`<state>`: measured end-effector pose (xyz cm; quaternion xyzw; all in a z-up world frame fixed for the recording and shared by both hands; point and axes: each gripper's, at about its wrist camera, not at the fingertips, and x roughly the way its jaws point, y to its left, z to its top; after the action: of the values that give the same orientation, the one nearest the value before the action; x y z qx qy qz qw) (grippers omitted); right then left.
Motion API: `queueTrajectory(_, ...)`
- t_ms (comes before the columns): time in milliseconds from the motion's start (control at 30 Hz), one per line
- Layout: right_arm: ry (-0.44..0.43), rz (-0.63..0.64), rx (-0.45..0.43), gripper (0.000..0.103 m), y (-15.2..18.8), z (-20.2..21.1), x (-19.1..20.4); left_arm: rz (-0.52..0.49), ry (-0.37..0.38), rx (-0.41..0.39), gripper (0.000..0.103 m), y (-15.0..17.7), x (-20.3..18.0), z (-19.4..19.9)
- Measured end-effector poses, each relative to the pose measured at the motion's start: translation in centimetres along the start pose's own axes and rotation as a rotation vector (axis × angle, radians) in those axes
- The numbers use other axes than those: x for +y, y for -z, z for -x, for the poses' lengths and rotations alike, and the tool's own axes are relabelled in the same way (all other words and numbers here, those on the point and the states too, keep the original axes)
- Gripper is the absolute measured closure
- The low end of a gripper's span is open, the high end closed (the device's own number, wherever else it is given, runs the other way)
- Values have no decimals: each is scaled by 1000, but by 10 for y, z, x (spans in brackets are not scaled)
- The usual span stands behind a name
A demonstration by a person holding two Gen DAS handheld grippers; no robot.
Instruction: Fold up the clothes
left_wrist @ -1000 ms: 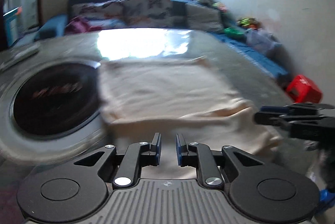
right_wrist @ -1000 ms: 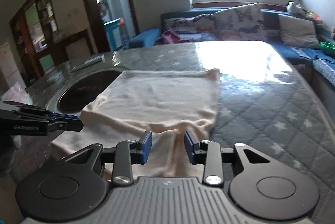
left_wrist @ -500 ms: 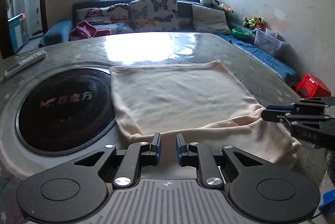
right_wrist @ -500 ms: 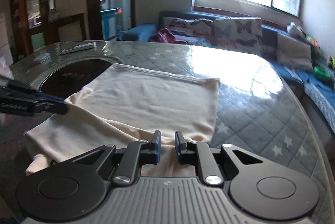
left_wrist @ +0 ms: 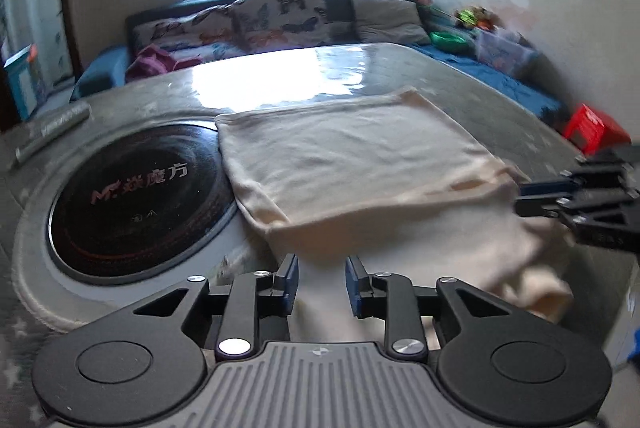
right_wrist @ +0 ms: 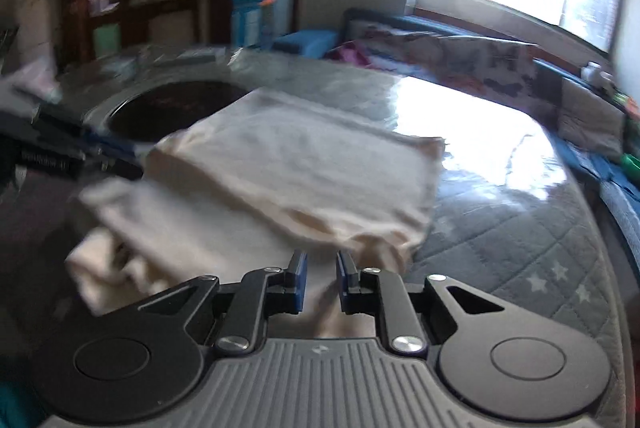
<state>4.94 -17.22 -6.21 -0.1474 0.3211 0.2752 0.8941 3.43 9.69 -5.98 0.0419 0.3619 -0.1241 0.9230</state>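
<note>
A cream garment (left_wrist: 360, 164) lies folded on the grey quilted table, its near part hanging over the table's front edge; it also shows in the right wrist view (right_wrist: 304, 172). My left gripper (left_wrist: 321, 278) hovers over the garment's near left part with its jaws a little apart and nothing between them. My right gripper (right_wrist: 321, 278) is at the garment's near right corner, jaws narrowly apart, with cloth lying below them. Each gripper shows in the other's view, the right one (left_wrist: 580, 196) and the left one (right_wrist: 68, 148).
A round black induction plate (left_wrist: 136, 196) is set into the table left of the garment. A remote (left_wrist: 52, 132) lies at the far left. A sofa with butterfly cushions (left_wrist: 280, 12) stands behind. A red stool (left_wrist: 592, 128) is at the right.
Both grippers have opened slightly since half a second ago. The near part of the garment now hangs looser and more bunched over the front edge. Both views have shifted and blurred.
</note>
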Motion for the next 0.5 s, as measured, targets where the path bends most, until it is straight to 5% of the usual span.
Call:
queueTrajectory(200, 9, 97, -3, 82, 7, 6, 13, -234, 10, -42, 60, 31, -31, 36)
queueTrajectory(500, 8, 191, 9, 71, 16, 30, 24, -477, -10, -105, 60, 60, -72, 24)
